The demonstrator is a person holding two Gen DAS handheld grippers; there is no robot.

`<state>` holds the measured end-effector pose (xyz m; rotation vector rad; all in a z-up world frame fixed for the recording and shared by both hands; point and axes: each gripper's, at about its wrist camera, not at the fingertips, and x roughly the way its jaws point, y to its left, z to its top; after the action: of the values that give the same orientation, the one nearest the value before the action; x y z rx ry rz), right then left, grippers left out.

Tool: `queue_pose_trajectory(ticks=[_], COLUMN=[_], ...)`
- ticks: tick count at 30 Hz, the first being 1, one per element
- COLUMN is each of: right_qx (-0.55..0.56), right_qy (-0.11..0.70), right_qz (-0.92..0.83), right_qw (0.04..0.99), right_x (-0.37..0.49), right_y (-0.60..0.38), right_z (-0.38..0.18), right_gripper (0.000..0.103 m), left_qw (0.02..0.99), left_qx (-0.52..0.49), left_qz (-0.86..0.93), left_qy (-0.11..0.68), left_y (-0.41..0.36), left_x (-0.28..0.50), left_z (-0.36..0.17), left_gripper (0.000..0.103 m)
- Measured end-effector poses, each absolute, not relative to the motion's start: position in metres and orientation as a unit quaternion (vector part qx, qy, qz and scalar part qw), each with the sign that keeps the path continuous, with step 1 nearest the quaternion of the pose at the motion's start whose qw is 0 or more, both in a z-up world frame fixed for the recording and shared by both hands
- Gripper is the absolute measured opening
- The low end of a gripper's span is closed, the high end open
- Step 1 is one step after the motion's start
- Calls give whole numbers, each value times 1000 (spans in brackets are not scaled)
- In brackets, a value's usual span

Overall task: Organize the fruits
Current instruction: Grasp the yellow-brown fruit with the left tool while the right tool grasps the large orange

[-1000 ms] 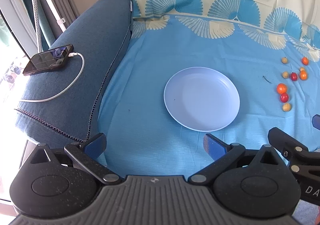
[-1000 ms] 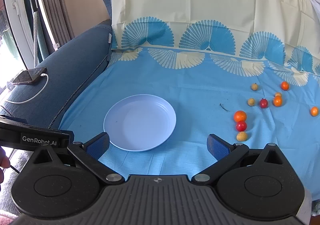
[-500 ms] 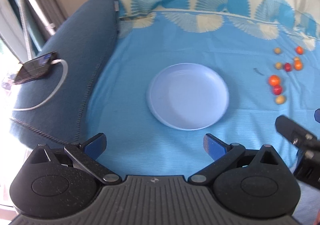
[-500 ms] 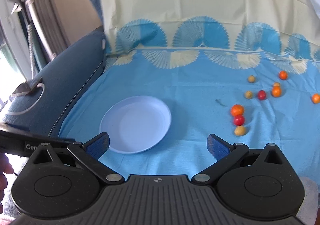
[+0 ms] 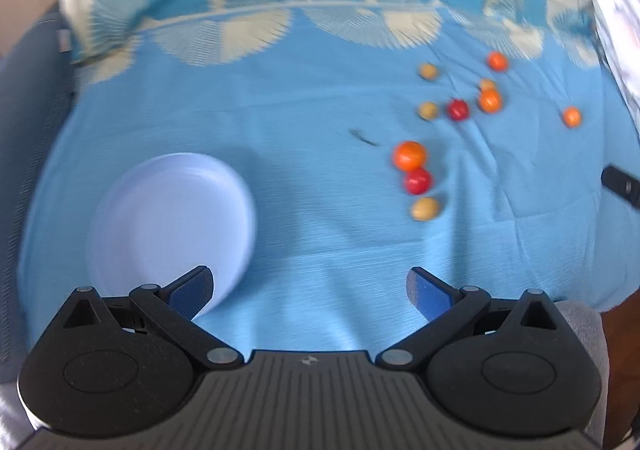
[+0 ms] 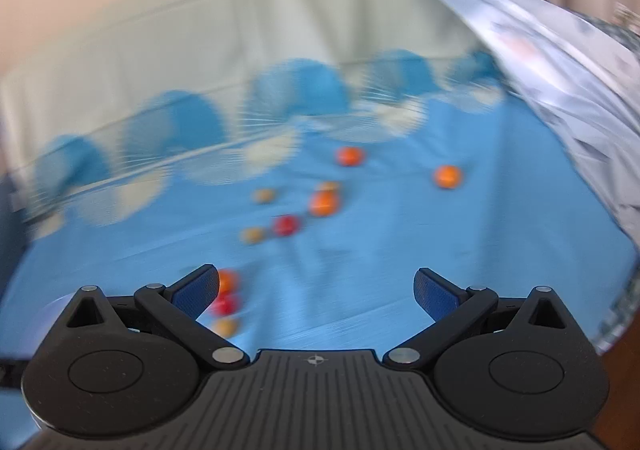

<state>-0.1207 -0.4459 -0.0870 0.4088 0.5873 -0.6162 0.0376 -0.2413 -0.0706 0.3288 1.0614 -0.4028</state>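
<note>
Your left gripper [image 5: 310, 284] has its jaws spread wide, with only blue cloth [image 5: 320, 186] showing in the gap between the two blue pads and nothing held. Its left-hand finger [image 5: 192, 290] overlaps the near edge of the pale plate [image 5: 160, 226] in the view, though you cannot tell from here whether it touches the rim. The plate sits bare at the lower left of the cloth, well apart from the fruits. Those lie scattered to the right: a near trio in a short line, with an orange fruit [image 5: 409, 155] touching a red fruit [image 5: 417, 181] and a yellow fruit [image 5: 425, 208] just beside it, and farther back a looser group around a second red fruit [image 5: 457, 109], plus a lone orange one [image 5: 571, 117] off to the far right. A dark part of the other tool pokes in at the right edge. Your right gripper [image 6: 316, 286] is likewise fully open and holds nothing. Its picture is heavily blurred, but you can make out the near trio close by its left-hand finger [image 6: 196, 288], the orange one [image 6: 226, 281] partly hidden behind that pad, the red [image 6: 225, 305] and yellow [image 6: 226, 327] just below; contact cannot be judged through the blur. A pale patterned sheet [image 6: 568, 62] drapes along the right side.
</note>
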Motion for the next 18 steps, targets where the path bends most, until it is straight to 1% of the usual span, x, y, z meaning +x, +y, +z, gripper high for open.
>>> queue_pose_trajectory(ticks=[10,18], right_qx=[231,236], right_qy=[315,341], right_qz=[-340,-357], right_qw=[855,837], right_x=[-92,-57], right_y=[-567,-627], right_z=[-145,-182], right_gripper=[103,102], left_qw=[801,783], left_qx=[192,208], left_qz=[-212,-204], left_qy=[526,550], left_y=[-337,-371], left_x=[63,85], left_z=[-129,-173], left_gripper=[103,103])
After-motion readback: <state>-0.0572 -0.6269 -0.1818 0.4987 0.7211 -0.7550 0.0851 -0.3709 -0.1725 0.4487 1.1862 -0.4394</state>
